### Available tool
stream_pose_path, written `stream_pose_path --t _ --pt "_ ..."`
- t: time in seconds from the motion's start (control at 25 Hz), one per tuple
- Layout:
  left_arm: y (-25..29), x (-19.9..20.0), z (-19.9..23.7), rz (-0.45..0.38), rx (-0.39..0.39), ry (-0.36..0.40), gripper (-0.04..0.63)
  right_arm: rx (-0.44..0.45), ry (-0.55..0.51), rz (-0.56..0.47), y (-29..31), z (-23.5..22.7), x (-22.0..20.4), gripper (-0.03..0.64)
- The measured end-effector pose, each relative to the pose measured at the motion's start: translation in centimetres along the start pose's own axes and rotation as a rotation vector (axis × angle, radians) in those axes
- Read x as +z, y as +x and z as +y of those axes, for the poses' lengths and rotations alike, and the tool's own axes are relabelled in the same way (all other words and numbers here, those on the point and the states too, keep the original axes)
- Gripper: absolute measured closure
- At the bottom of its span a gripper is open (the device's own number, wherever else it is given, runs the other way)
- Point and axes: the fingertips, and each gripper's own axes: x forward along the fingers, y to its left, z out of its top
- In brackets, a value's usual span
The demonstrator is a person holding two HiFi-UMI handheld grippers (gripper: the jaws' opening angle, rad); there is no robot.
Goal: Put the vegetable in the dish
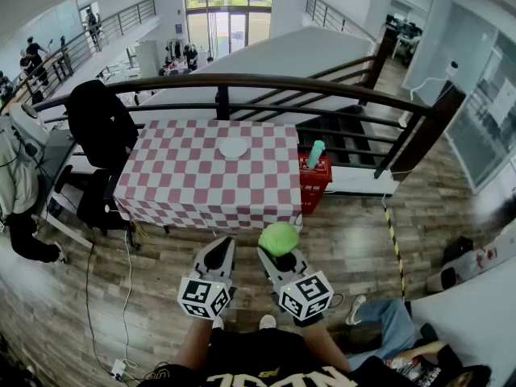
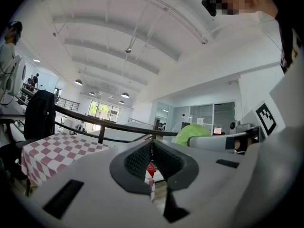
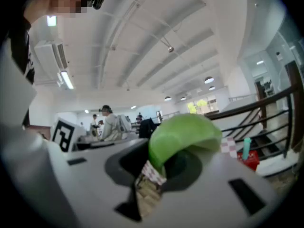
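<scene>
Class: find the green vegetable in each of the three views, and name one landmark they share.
Head view: vegetable, low centre.
Left gripper view: right of centre, beyond the jaws.
Right gripper view: centre, held between the jaws.
Shared landmark: the dark railing.

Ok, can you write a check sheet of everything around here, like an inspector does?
Surface: checkered table, holds only the dish.
Job's things: white dish near the table's far edge; green vegetable not in it yet.
Clutter: red basket with a teal bottle beside the table; black chair.
Grippers: right hand-held gripper shut on the vegetable; left hand-held gripper shut, empty.
Cables: one white cable on the floor.
Surroundings: dark railing, wooden floor.
</scene>
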Motion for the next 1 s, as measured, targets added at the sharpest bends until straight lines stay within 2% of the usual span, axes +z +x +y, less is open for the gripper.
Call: stream_pose_path --t 0.16,0.28,0.56,0.76,1.0 --pt "1.1 0.3 -1.4 -0.045 0.047 0.025 0.568 0.021 0.020 -0.008 -0.9 -1.6 0.4 0.529" --pt "0.8 -0.2 -3.0 -0.078 0.072 0.036 0.567 0.014 -0.026 0.016 -2.2 -2.8 -0.4 0.529" --pt "1.2 -2.8 -1.1 -0.018 0.119 0.007 0.567 0.005 0.038 0.074 -1.1 -4.8 -3.9 0.529" --pt "5.3 -2.9 1.6 -0.015 0.082 -0.001 0.568 0.000 0.056 0.100 2.8 -6.9 -4.5 0.529" --pt "13.4 -1.4 8.2 -0.027 0.004 -0.040 0.567 -0.052 0.036 0.115 10.9 -11.0 -2.5 0.529"
